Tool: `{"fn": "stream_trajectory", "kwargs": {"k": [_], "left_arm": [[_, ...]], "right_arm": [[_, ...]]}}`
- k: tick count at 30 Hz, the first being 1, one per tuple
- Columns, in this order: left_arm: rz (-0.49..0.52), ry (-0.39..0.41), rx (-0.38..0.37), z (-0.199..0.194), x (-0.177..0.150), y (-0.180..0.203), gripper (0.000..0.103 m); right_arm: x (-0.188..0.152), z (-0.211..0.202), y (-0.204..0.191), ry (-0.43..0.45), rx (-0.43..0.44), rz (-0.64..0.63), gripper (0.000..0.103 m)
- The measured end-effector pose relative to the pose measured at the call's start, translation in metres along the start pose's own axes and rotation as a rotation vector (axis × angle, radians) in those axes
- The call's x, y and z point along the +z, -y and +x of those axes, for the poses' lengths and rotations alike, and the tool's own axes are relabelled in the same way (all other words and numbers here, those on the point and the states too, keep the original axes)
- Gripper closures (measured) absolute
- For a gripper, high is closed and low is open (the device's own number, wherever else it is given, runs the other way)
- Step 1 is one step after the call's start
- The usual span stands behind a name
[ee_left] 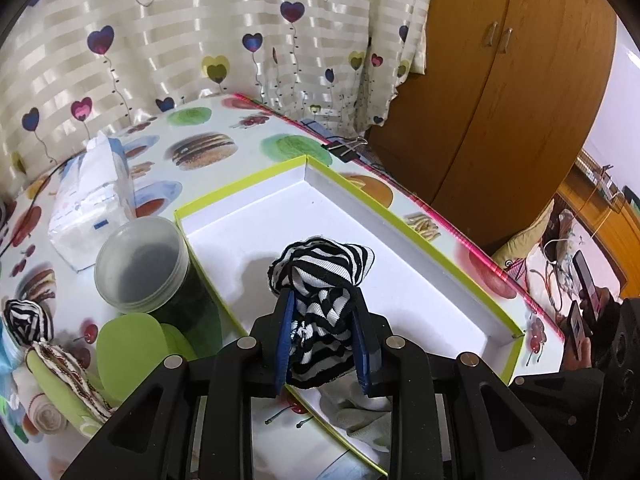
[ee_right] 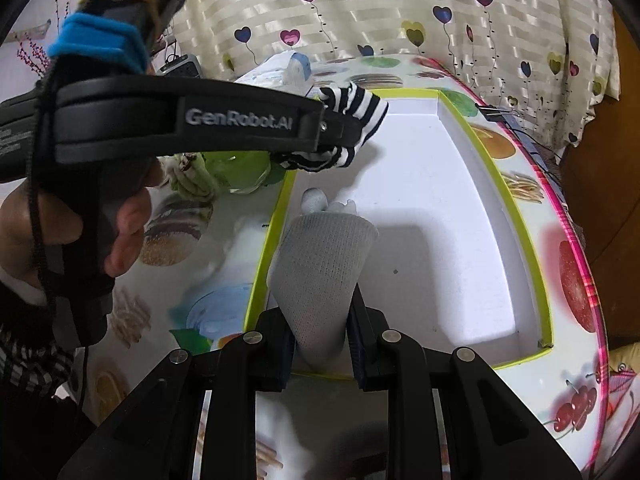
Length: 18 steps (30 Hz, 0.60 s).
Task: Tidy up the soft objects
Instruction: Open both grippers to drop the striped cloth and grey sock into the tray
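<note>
While the shallow white box with lime-green rim (ee_left: 440, 248) lies mostly bare toward twelve o'clock, the left gripper (ee_left: 322, 336) holds its jaws clamped on a bunched black-and-white striped sock (ee_left: 320, 276) above it; the right gripper (ee_right: 322, 332) pinches a grey knit sock (ee_right: 324, 268) over the box's left wall.

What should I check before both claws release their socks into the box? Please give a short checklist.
1. Left claw shut on striped sock: ok.
2. Right claw shut on grey sock: ok.
3. Striped sock above the box floor: ok.
4. Grey sock fully inside the box rim: cannot tell.
5. Free floor in the box for both: ok.
6. Other socks still outside, such as the second striped sock: not ok.
</note>
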<state>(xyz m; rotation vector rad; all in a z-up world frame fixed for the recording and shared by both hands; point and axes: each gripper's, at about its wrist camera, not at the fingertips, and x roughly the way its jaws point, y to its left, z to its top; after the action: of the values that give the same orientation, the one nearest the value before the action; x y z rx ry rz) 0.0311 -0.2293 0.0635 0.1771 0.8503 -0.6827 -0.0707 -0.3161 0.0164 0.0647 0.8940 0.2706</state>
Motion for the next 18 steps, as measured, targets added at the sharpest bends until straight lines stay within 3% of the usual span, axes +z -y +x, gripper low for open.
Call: {"fn": "stream_trajectory", "kwargs": {"k": [9, 14, 18], "left_arm": [[-0.005, 0.004, 0.004, -0.002, -0.003, -0.001, 0.059], [0.005, 0.032, 0.021, -0.017, -0.005, 0.0, 0.055], [-0.005, 0.047, 0.018, -0.029, -0.01, -0.002, 0.052]], "right_arm": [[0.001, -0.002, 0.001, 0.011, -0.054, 0.0, 0.069], [0.002, -0.008, 0.0, 0.031, -0.076, 0.009, 0.061], [0.004, -0.012, -0.001, 0.054, -0.097, 0.017, 0.06]]}}
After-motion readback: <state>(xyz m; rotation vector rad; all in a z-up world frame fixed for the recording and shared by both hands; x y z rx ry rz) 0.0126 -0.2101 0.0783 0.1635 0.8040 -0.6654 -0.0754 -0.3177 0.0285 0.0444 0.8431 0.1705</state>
